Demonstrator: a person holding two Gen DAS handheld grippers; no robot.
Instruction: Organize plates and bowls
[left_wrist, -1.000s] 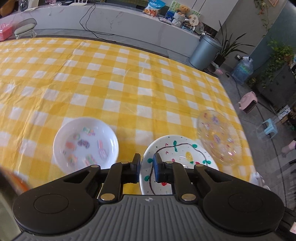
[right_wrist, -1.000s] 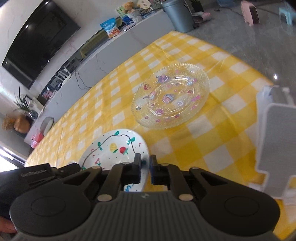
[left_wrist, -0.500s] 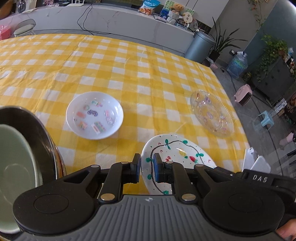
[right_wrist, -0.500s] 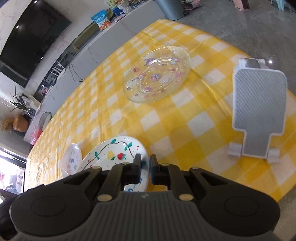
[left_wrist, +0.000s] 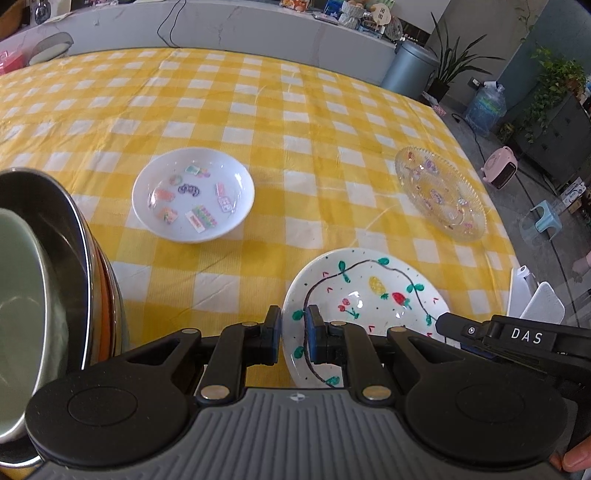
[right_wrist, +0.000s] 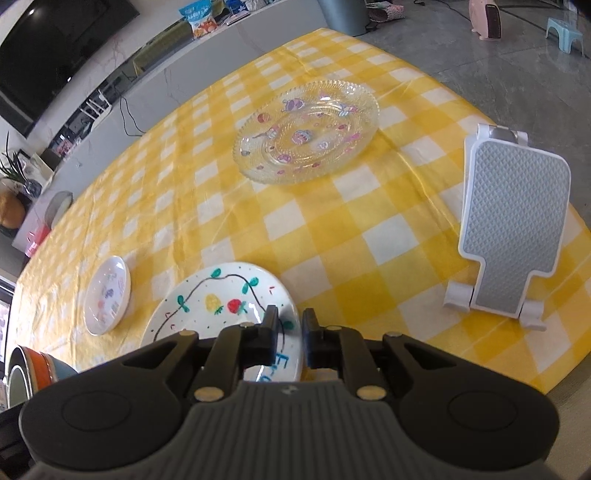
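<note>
From the left wrist camera, the left gripper (left_wrist: 294, 339) hangs above the near edge of the yellow checked tablecloth (left_wrist: 258, 110), its jaws a narrow gap apart with nothing between them. Right under and just ahead of its fingertips lies the painted plate (left_wrist: 364, 295), white with a vine, a pineapple and a strawberry drawn on it; the gripper's right finger (left_wrist: 316, 338) overlaps the plate's near left rim in this view, but whether it touches I cannot tell. Ahead and to the left sits the small white dish (left_wrist: 193, 195) with coloured stickers, well apart from the gripper. Ahead and far to the right rests the clear glass plate (left_wrist: 439, 192), near the table's edge. Close on the left rises a stack of bowls (left_wrist: 55, 280), a pale green one nested inside a steel one. The right gripper's black body marked DAS pokes in low on the right.

From the right wrist camera, the right gripper (right_wrist: 289, 338) is likewise empty, jaws slightly parted, over the painted plate's (right_wrist: 221, 306) near right rim. The glass plate (right_wrist: 306, 133) lies well ahead. The small white dish (right_wrist: 107, 295) is off to the left, and the bowl stack (right_wrist: 33, 369) shows at the lower left edge. To the right stands a white and grey phone stand (right_wrist: 513, 225), tilted back.
</note>
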